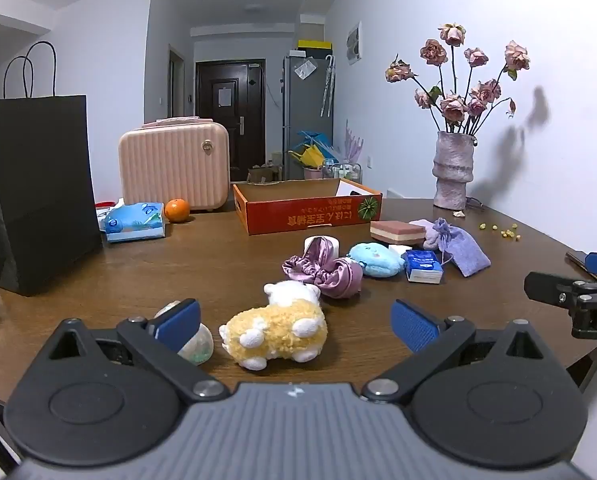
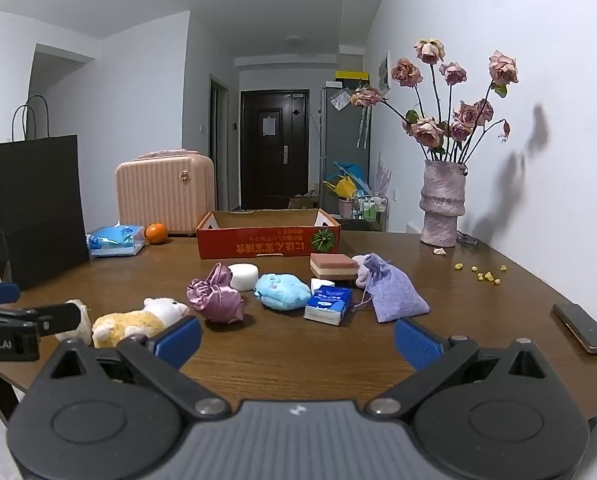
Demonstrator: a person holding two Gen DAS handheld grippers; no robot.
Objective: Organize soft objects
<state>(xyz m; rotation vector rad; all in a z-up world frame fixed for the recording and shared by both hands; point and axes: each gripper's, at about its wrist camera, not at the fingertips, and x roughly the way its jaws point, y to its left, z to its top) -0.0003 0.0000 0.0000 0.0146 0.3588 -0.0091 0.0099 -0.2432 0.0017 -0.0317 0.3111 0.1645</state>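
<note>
A yellow and white plush toy (image 1: 276,326) lies on the brown table just ahead of my left gripper (image 1: 296,326), which is open and empty around it without touching. A pale squishy ball (image 1: 196,346) sits behind the left finger. Further on lie a purple satin scrunchie (image 1: 324,272), a blue plush (image 1: 376,260), a tissue pack (image 1: 424,266), a lilac drawstring pouch (image 1: 464,252) and a pink sponge block (image 1: 396,232). My right gripper (image 2: 298,340) is open and empty, near the tissue pack (image 2: 328,304) and pouch (image 2: 392,294). An open orange cardboard box (image 2: 268,240) stands behind.
A black paper bag (image 1: 38,192), a pink case (image 1: 174,164), a blue wipes pack (image 1: 134,222) and an orange (image 1: 177,210) stand at the back left. A vase of dried roses (image 1: 452,170) is at the back right. A phone (image 2: 584,328) lies at the right edge.
</note>
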